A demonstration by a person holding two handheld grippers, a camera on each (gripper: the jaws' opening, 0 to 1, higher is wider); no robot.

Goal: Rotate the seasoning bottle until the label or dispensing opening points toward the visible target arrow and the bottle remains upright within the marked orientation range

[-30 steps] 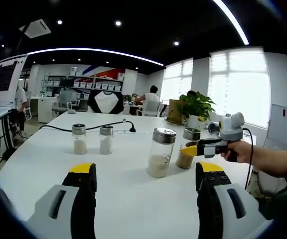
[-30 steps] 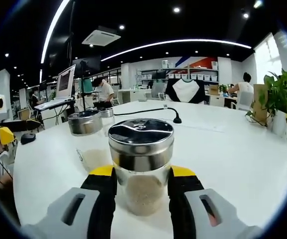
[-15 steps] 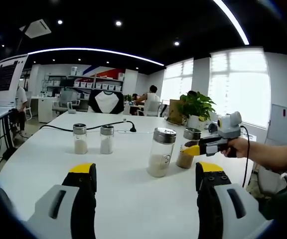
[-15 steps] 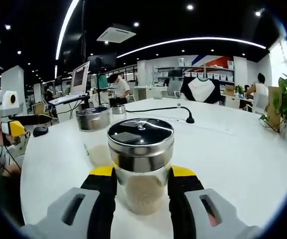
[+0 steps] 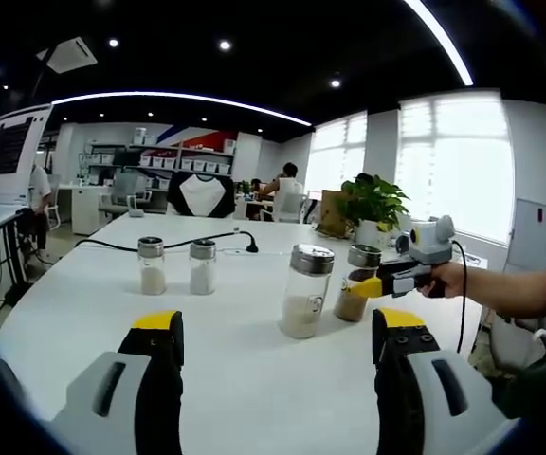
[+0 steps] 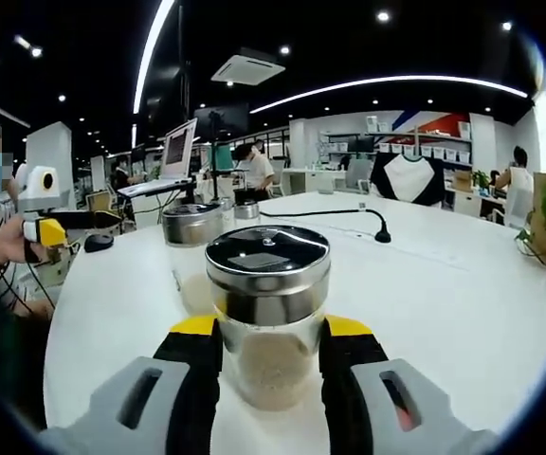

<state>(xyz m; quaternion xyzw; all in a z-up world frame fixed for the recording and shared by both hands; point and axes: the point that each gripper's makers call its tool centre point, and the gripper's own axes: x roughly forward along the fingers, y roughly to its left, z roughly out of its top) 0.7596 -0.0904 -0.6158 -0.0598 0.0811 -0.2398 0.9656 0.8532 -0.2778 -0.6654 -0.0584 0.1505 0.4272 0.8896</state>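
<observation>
A glass seasoning bottle [image 6: 268,313] with a steel lid and pale brown grains stands upright on the white table [image 6: 444,284]. My right gripper [image 6: 271,327] is shut on it, one yellow-tipped jaw at each side. In the left gripper view the same bottle [image 5: 354,282] shows at the right, with the right gripper [image 5: 387,282] and a person's hand on it. My left gripper [image 5: 278,327] hangs open above the table's near part, with nothing between its jaws.
A taller glass bottle [image 5: 306,291] stands just left of the held one. Two small shakers [image 5: 152,265] [image 5: 202,266] stand further left. A black cable [image 5: 207,237] crosses the far table. A potted plant [image 5: 373,204] is at the far right and a monitor [image 5: 8,152] at the left.
The right gripper has turned leftward on the spot with the bottle in its jaws, so its background slid right. The left gripper has stayed still.
</observation>
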